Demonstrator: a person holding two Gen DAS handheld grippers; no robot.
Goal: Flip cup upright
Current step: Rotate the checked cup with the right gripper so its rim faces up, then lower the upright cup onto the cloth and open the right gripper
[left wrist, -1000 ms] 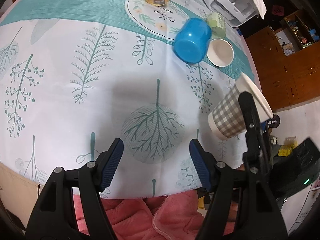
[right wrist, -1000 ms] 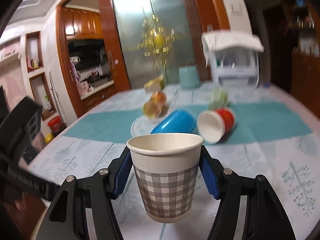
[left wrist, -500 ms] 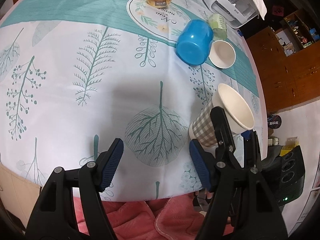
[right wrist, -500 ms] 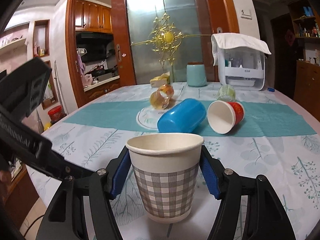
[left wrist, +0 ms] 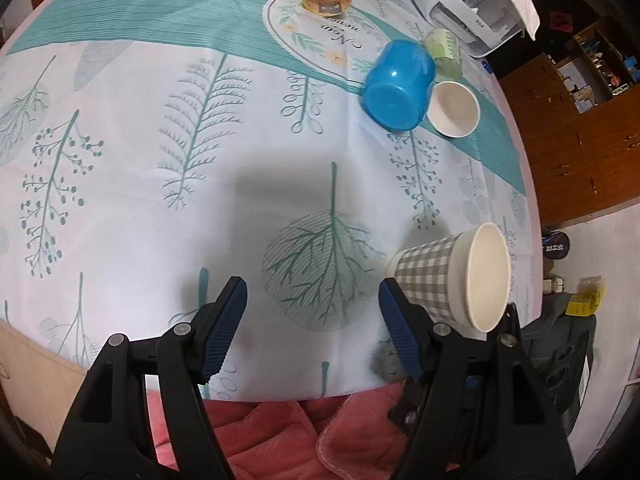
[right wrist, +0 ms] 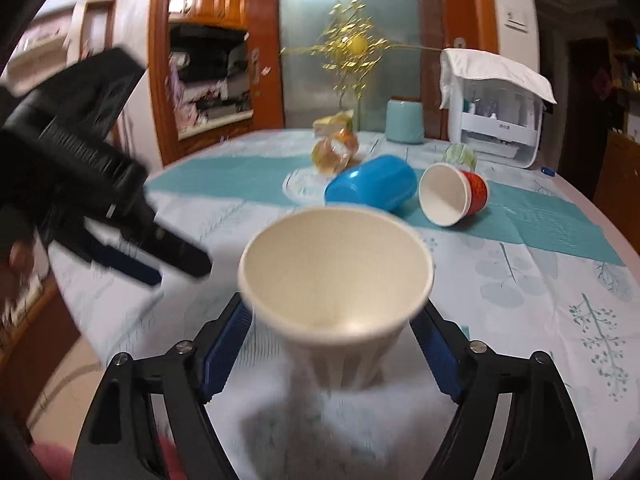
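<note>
Between right tool (right wrist: 332, 354) pads, blurred checked cup (right wrist: 336, 280)

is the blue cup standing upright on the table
No, the blue cup lies on its side on the tablecloth, next to the tipped red paper cup.

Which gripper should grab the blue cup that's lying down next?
Probably the left gripper: it is open and empty, with only bare tablecloth between it and the blue cup. The right gripper has the checked cup standing between its fingers, blocking it.
</note>
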